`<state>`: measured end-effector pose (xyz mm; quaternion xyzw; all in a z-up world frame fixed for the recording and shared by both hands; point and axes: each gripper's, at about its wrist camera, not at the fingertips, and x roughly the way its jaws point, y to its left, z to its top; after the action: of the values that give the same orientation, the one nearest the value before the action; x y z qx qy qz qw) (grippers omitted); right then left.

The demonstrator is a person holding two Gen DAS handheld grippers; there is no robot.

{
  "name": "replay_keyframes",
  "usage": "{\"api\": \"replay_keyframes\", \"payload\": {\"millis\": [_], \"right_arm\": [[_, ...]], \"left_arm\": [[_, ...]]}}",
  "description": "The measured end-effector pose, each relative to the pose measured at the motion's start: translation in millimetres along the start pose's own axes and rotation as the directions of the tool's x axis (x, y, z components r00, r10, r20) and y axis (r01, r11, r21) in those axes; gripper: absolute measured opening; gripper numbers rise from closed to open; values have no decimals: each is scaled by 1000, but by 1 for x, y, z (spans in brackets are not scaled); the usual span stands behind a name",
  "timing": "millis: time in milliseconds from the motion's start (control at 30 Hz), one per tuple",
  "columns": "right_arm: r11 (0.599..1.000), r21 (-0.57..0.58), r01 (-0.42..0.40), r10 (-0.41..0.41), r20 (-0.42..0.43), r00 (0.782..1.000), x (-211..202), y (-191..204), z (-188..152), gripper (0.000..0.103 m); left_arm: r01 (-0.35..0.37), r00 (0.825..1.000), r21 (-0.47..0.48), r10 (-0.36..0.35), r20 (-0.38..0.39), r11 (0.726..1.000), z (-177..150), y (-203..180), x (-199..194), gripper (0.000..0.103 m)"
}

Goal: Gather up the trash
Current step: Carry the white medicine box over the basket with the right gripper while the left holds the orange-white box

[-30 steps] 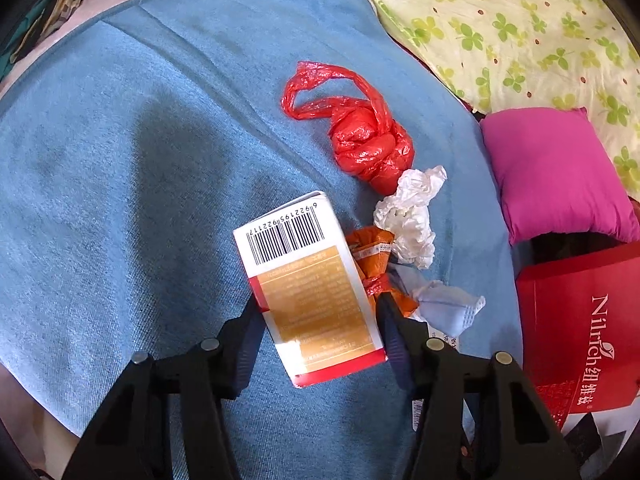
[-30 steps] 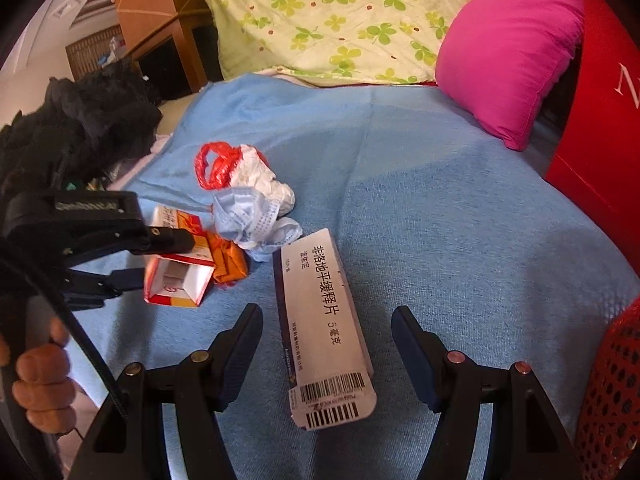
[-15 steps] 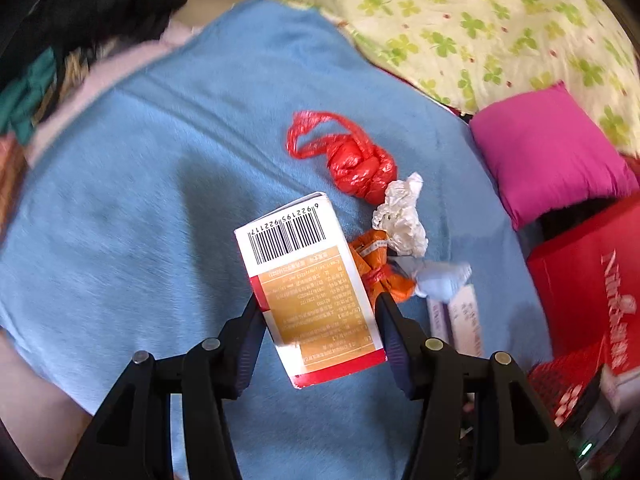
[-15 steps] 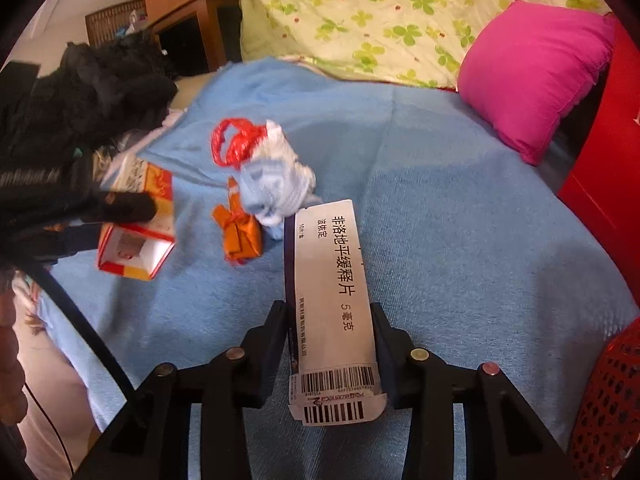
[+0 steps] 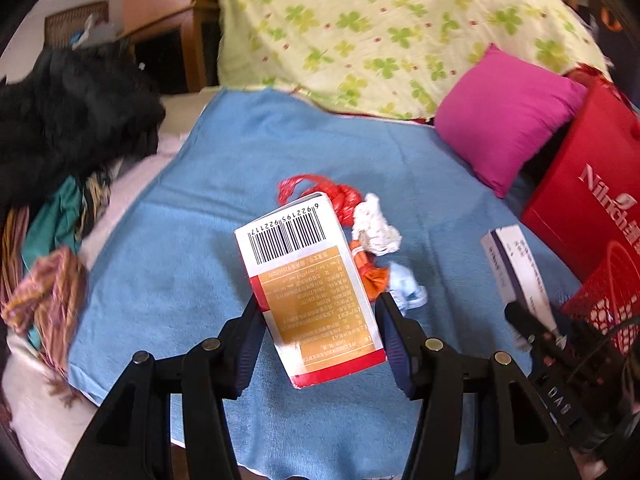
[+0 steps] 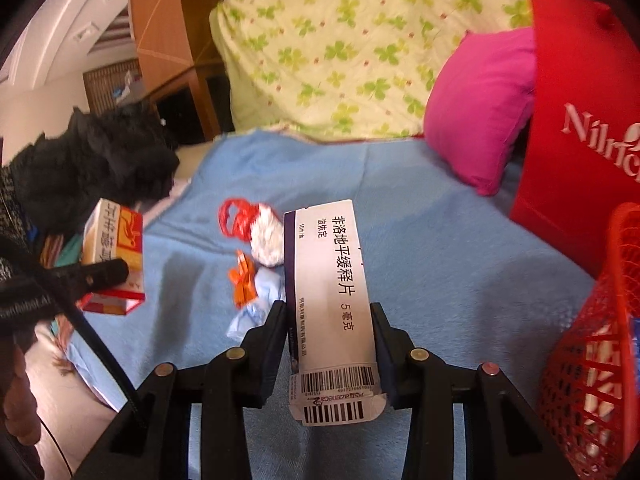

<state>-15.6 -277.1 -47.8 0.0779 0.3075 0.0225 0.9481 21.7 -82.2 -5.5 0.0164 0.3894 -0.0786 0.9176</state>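
My left gripper (image 5: 320, 308) is shut on a white, gold and red carton (image 5: 308, 280) and holds it above the blue blanket (image 5: 192, 280). My right gripper (image 6: 330, 316) is shut on a long white medicine box (image 6: 332, 300), also lifted. Each held box shows in the other view: the medicine box (image 5: 516, 264) at the right, the carton (image 6: 114, 256) at the left. On the blanket lie a red plastic bag (image 6: 234, 218), a white crumpled tissue (image 6: 266, 236), an orange wrapper (image 6: 242, 278) and a pale blue crumpled piece (image 6: 256, 300).
A red mesh basket (image 6: 600, 340) stands at the right edge, next to a red paper bag (image 6: 580, 120). A pink pillow (image 6: 480, 100) and a clover-print quilt (image 6: 340, 40) lie behind. Dark clothes (image 6: 92, 168) are piled at the left.
Both grippers have lifted their boxes off the blanket and risen. The right gripper, open around the medicine box a second ago, closed on it. The basket has come into the right view.
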Motion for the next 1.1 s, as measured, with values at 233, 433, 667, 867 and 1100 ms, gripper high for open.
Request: {"api": "replay_keyframes", "payload": {"millis": [233, 433, 667, 867, 1100], "right_arm": [[1000, 28, 14, -18, 148, 989, -46, -10, 2, 43], [999, 50, 21, -32, 232, 972, -74, -18, 2, 43], [998, 21, 63, -66, 288, 955, -95, -21, -1, 43], [996, 23, 90, -93, 314, 945, -110, -34, -7, 43], [993, 33, 112, -117, 333, 936, -125, -45, -13, 43]], "left_arm": [[-16, 997, 93, 9, 78, 996, -2, -29, -31, 57], [-29, 989, 164, 4, 149, 986, -3, -52, -55, 57], [-29, 983, 216, -11, 183, 976, -4, -75, -68, 57], [-24, 981, 239, -23, 193, 971, -6, -88, -72, 57], [-20, 980, 265, -33, 194, 964, -9, -102, -74, 57]]}}
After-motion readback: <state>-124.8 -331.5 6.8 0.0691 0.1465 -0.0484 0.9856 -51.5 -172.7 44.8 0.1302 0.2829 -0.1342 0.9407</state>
